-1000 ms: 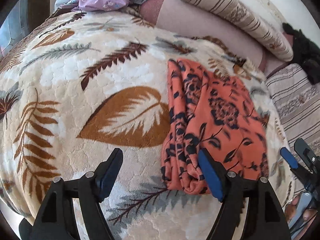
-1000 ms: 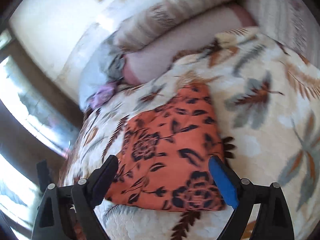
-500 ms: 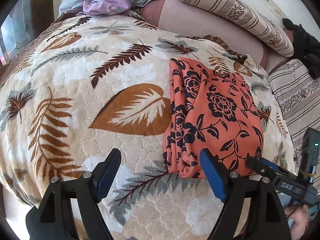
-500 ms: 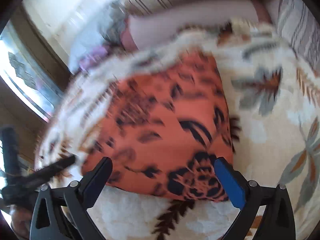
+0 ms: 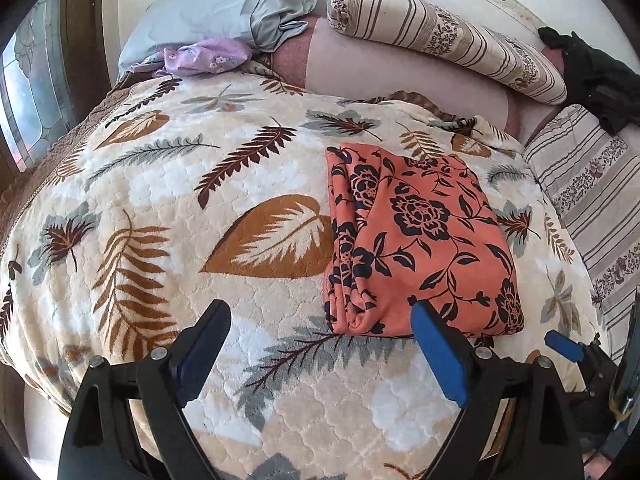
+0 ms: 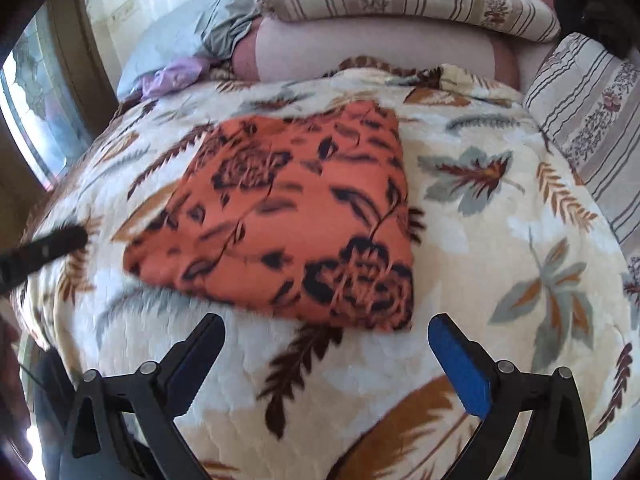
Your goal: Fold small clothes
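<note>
Folded orange floral cloth (image 5: 424, 240) lies on the leaf-print bed blanket (image 5: 168, 208), long axis running 12 to 6 o'clock in the left view. Left tongs (image 5: 322, 344), just opened wider, hover empty above its near-left corner. Right tongs (image 6: 326, 354) gape wide, empty, angled down short of the cloth's 6 o'clock edge.

Right view blurs the orange garment (image 6: 288, 224), perhaps motion.
</note>
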The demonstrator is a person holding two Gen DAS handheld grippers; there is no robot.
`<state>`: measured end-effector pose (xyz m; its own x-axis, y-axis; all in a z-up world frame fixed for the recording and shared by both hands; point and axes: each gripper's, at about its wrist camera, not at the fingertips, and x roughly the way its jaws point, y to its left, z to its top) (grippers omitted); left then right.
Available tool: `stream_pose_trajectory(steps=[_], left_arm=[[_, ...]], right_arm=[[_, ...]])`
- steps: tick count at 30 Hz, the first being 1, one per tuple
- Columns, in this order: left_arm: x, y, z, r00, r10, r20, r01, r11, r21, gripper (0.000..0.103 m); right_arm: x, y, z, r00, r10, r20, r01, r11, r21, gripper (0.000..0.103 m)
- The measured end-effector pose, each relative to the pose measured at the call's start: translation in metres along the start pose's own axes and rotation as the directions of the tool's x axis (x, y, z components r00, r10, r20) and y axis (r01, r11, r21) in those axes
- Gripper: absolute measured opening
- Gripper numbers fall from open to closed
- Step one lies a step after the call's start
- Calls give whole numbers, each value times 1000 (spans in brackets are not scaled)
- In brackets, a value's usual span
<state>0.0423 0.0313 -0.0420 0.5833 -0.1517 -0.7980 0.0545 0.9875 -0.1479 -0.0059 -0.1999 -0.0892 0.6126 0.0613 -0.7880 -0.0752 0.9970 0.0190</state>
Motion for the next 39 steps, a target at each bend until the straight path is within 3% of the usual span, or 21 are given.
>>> stream_pose_trajectory(steps=[4,9,14,18,24,27,29,32,34,36,37,38,39], left_arm=[[16,5,-5,998,-10,-62,7,999,-37,92],[26,18,7,998,-51,-44,47,994,-98,92],[57,39,46,985,-163,-65,147,968,-206,91],[89,46,83,962,-264,-69,236,933,-272,91],[145,24,127,948,-291,-126,256,937,-237,90],[175,12,138,944,-281,-174,241,945,-219,76],[190,2,146,941,-278,-190,246,953,-177,35],[191,-14,158,958,-250,-142,242,967,-76,21],[185,-18,161,955,-290,-66,289,957,-29,21],[198,-19,152,970,-227,-89,231,972,38,22],[209,-18,147,974,-190,-123,198,979,56,29],[209,-13,144,976,-187,-107,193,980,44,42],[205,-8,145,978,-184,-98,188,982,26,46]], right_arm=[[0,-6,-3,999,43,15,-43,999,30,103],[7,-47,19,986,167,7,-164,961,221,103],[15,-82,36,957,288,38,-283,893,349,103],[29,-101,56,952,305,40,-297,878,376,103],[63,-118,93,940,340,24,-321,861,395,103],[80,-116,104,939,344,-1,-317,866,387,103],[91,-116,107,939,342,-24,-308,873,378,103],[103,-116,109,941,335,-42,-296,880,371,103],[108,-120,109,943,331,-45,-291,880,376,103],[115,-123,105,943,328,-57,-282,878,387,103],[119,-124,102,942,327,-70,-275,876,396,103],[123,-125,99,943,324,-80,-266,875,405,103],[123,-126,98,943,324,-78,-266,873,409,103]])
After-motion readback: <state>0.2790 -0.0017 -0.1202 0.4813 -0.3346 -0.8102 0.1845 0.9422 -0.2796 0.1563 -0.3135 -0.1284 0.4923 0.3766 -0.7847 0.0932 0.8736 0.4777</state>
